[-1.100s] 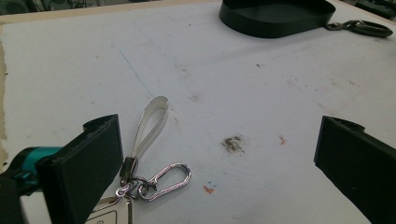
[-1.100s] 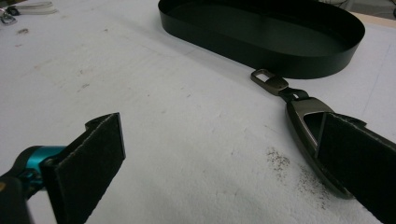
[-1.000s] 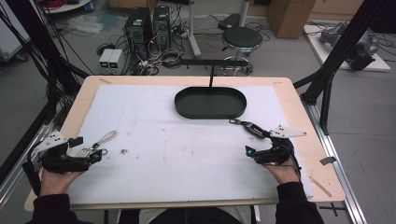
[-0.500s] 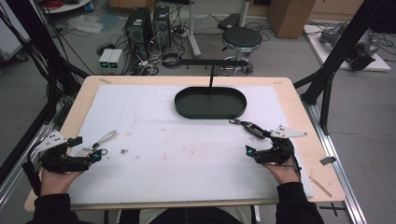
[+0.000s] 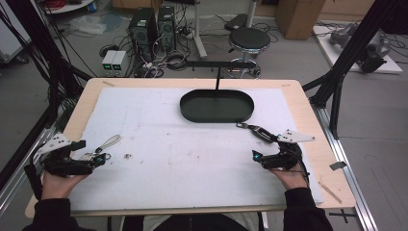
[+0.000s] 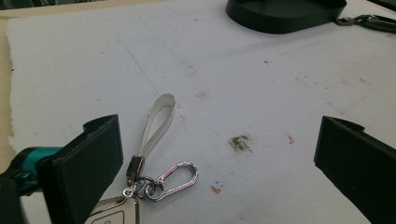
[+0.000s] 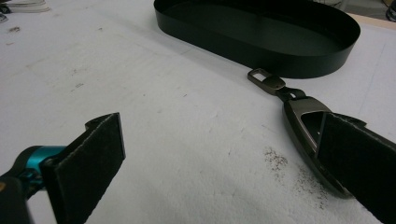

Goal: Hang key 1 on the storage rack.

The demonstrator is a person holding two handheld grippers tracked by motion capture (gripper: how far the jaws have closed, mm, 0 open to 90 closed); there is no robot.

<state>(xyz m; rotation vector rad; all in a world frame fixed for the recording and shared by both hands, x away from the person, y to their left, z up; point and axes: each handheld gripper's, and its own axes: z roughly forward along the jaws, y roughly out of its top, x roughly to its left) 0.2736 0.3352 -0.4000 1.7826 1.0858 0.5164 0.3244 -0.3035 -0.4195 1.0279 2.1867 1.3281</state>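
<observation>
A key ring (image 6: 154,179) with a pale strap loop (image 6: 156,123), a silver clip (image 6: 173,179) and the corner of a white fob lies flat on the white mat (image 5: 192,159), just ahead of the left tongs (image 5: 98,159) and close to their left-hand jaw in the left gripper view. Those tongs stand wide, with nothing between the jaws, and the person's left hand (image 5: 60,180) holds them low over the desk (image 5: 308,115) near its edge.

A dark metal key holder (image 7: 306,126) with a small clasp (image 7: 266,81) at its far end lies on the mat beside the right tongs (image 5: 257,156). In the right gripper view its near part runs under the right-hand jaw, and whether the two touch cannot be told. The right tongs also stand wide, gripping nothing, held by the person's right hand (image 5: 291,175).

Beyond the key holder's clasp, just past it, sits a black oval tray (image 5: 216,118), its inside bare. Dark smudges (image 6: 240,142) mark the mat ahead of the left tongs, between their jaws. Past the desk's far edge stands a round black stool (image 5: 248,39) on the floor.
</observation>
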